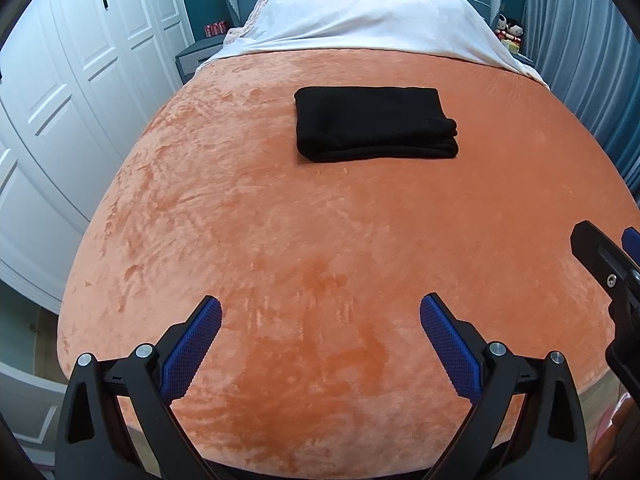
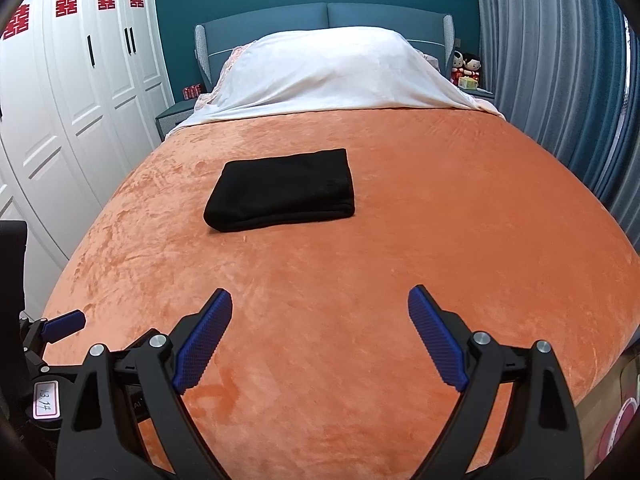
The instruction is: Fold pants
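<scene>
Left wrist view shows the bed (image 1: 280,240) from above, but its near end is hidden behind the black arms of the left gripper (image 1: 320,320), and its far end is hidden under a white cover (image 1: 360,12). At the right edge of that view, the right gripper (image 1: 600,264) is cut off, so only one black finger and a bit of blue pad can be seen there. In the right wrist view the right gripper (image 2: 320,312) shows whole, and the left gripper (image 2: 64,326) peeks in at the bottom left, mostly cut off, with a small white label beside it whose writing is hard to read. Small toys (image 2: 466,68) sit far back by the curtain (image 2: 560,80), too little to make out well. The pants (image 1: 374,124) are black and folded into a neat stack. They lie flat on the orange blanket (image 1: 240,200), in the middle of the bed, well apart from both grippers. You cannot see the layers inside the stack, only the dark folded edges. Both grippers have their blue pads (image 1: 200,344) spread wide. Nothing is between the pads, and they hold nothing. They hang over the near end of the bed.
</scene>
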{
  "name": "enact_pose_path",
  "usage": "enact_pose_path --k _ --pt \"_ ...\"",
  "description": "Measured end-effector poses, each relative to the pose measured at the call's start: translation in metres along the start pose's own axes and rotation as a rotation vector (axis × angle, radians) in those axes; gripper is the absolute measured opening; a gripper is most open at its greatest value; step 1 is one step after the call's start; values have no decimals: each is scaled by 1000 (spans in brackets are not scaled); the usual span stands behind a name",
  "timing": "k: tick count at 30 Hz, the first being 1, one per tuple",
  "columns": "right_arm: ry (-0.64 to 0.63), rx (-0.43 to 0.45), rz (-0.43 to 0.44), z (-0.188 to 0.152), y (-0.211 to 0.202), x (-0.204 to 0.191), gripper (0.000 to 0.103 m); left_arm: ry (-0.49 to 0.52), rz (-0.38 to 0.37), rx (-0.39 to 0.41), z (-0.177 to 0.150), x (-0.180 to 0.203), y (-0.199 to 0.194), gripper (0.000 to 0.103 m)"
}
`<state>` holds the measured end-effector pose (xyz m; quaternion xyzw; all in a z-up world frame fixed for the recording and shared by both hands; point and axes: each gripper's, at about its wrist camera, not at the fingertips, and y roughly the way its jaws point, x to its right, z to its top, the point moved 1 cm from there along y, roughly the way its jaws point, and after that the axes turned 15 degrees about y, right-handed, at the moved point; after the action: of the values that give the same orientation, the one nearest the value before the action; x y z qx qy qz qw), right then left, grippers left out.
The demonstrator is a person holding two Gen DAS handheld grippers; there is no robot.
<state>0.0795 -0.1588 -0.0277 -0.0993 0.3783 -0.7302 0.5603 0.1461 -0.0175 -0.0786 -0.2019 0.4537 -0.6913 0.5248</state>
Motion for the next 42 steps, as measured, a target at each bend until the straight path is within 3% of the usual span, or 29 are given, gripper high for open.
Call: enact_pose_path --k 42 --pt "20 6 -18 -11 -12 0 88 14 17 8 -5 2 -7 98"
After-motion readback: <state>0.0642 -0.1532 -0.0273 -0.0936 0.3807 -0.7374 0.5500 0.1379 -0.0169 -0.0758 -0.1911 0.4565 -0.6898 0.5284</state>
